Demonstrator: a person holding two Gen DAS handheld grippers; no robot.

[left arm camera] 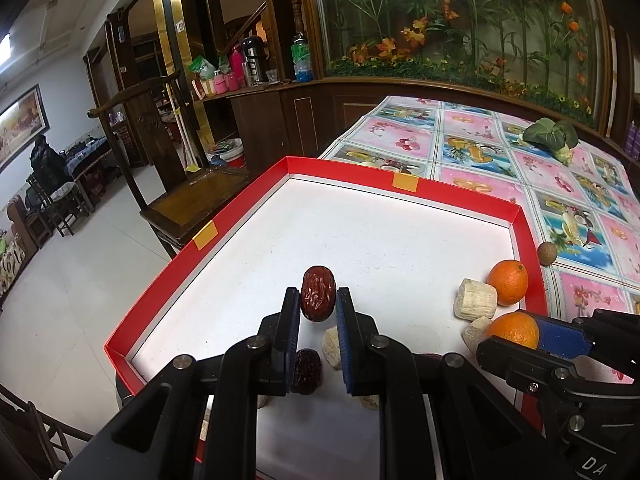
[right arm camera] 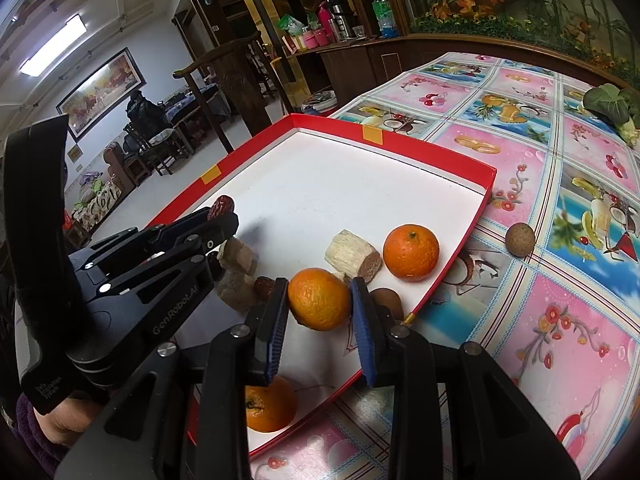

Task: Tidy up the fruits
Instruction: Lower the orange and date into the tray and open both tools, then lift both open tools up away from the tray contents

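So the bench (right arm camera: 540,320) has a fruit-print pink and blue cloth over it. Sitting right on it: a red-rimmed tray (right arm camera: 420,148), one small brown round fruit (right arm camera: 519,239) (just outside the tray), and a leafy green vegetable (left arm camera: 554,136) at the far end.

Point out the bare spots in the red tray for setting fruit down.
Free: the white floor toward the far wall with its orange tape and along the left wall. Crowded: the near right corner, around the loose orange and pale chunk.

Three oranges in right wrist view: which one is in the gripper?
The middle orange, clamped between the right gripper's blue pads. The far orange sits free beside the pale stalk chunk; the near orange lies under the gripper, ungripped.
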